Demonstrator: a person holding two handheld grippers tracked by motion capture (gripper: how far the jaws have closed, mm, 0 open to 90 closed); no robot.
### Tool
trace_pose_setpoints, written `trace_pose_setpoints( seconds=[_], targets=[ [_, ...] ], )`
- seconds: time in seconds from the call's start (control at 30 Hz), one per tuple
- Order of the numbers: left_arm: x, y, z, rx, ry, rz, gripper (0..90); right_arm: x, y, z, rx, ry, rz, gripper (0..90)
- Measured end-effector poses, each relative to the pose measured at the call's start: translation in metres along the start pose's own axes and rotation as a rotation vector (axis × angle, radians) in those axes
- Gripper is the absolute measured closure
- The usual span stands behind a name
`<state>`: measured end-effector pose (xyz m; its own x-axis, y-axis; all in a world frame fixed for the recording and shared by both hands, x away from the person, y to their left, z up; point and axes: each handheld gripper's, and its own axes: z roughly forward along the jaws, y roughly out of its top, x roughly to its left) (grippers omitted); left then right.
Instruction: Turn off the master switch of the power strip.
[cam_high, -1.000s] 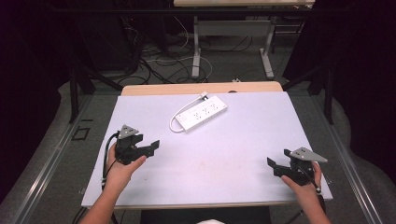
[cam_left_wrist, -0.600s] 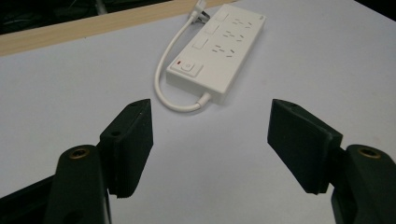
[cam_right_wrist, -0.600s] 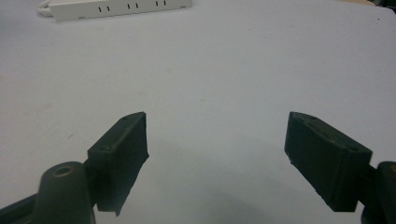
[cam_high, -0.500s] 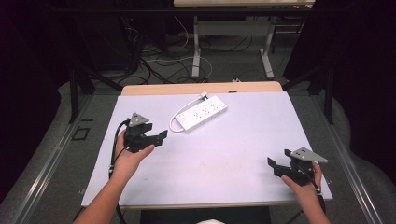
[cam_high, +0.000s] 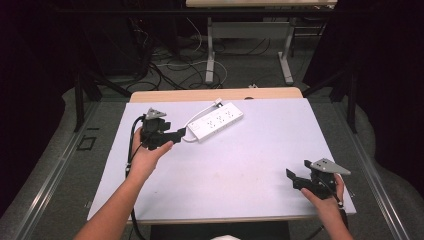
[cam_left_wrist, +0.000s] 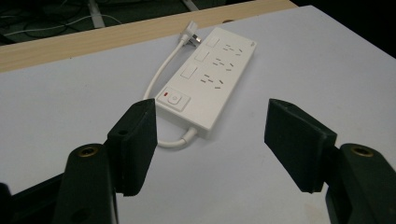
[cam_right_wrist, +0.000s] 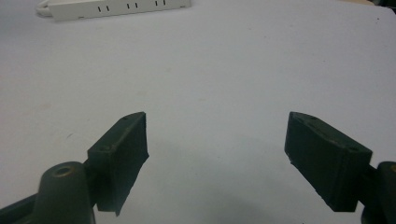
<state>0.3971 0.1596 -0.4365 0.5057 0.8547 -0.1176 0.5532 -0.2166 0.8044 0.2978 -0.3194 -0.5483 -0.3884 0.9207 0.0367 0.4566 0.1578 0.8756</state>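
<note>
White power strip (cam_left_wrist: 205, 84) just ahead of left gripper (cam_left_wrist: 210, 140), closing jaws spread, nothing between.

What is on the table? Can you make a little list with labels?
table: white top with a wooden strip at the far edge
power strip: white, lying flat at the far left, its cord looped beside it
switch: at the strip's near end, with a small red mark
left gripper: just short of the power strip, jaws have been closing, nothing between them
right gripper: at the near right corner, open, holding nothing
</note>
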Motion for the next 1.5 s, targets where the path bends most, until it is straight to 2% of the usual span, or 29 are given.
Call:
trace_pose_setpoints(
  seconds=[0.07, 0.1, 0.27, 0.33, 0.47, 0.53, 0.67, 0.93, 0.97, 1.07, 1.3, 1.37, 1.5],
  targets=[
    [0.0, 0.005, 0.001, 0.011, -0.01, -0.011, 36.0, 0.0, 0.0, 0.0, 0.003, -0.001, -0.001, 20.8],
    [0.0, 0.007, 0.003, -0.004, -0.008, -0.02, 36.4, 0.0, 0.0, 0.0, 0.004, -0.001, -0.001, 20.8],
    [0.0, 0.016, 0.01, 0.0, 0.003, -0.028, 38.0, 0.0, 0.0, 0.0, 0.005, 0.003, -0.006, 20.8],
    [0.001, 0.017, 0.015, -0.002, 0.001, -0.046, 38.8, 0.0, -0.001, 0.001, -0.006, 0.005, -0.005, 20.8],
    [0.003, 0.02, 0.023, 0.028, 0.016, -0.042, 41.9, 0.0, -0.002, 0.002, -0.004, 0.003, 0.005, 20.8],
    [0.004, 0.022, 0.027, 0.033, 0.013, -0.051, 43.7, -0.001, -0.001, 0.002, 0.007, 0.007, 0.0, 20.8],
    [0.004, 0.026, 0.032, 0.034, 0.007, -0.047, 49.5, -0.002, -0.002, 0.003, -0.007, 0.006, -0.003, 20.7],
    [0.002, 0.034, 0.044, 0.051, -0.004, -0.037, 54.3, -0.001, -0.002, 0.004, -0.003, 0.015, -0.007, 20.7],
    [0.001, 0.035, 0.045, 0.053, -0.007, -0.042, 55.0, 0.0, -0.002, 0.004, 0.002, 0.017, 0.006, 20.7],
    [0.002, 0.038, 0.052, 0.068, -0.008, -0.046, 60.6, 0.0, -0.003, 0.005, -0.004, 0.011, 0.004, 20.7],
    [0.003, 0.037, 0.065, 0.092, 0.0, -0.067, 66.3, 0.0, -0.002, 0.006, 0.005, 0.014, -0.011, 20.6],
    [0.004, 0.037, 0.068, 0.1, 0.008, -0.065, 68.5, 0.001, -0.002, 0.006, 0.006, 0.024, 0.0, 20.6],
    [0.007, 0.037, 0.076, 0.121, 0.026, -0.08, 71.3, 0.0, -0.002, 0.007, 0.003, 0.016, -0.008, 20.6]
  ],
)
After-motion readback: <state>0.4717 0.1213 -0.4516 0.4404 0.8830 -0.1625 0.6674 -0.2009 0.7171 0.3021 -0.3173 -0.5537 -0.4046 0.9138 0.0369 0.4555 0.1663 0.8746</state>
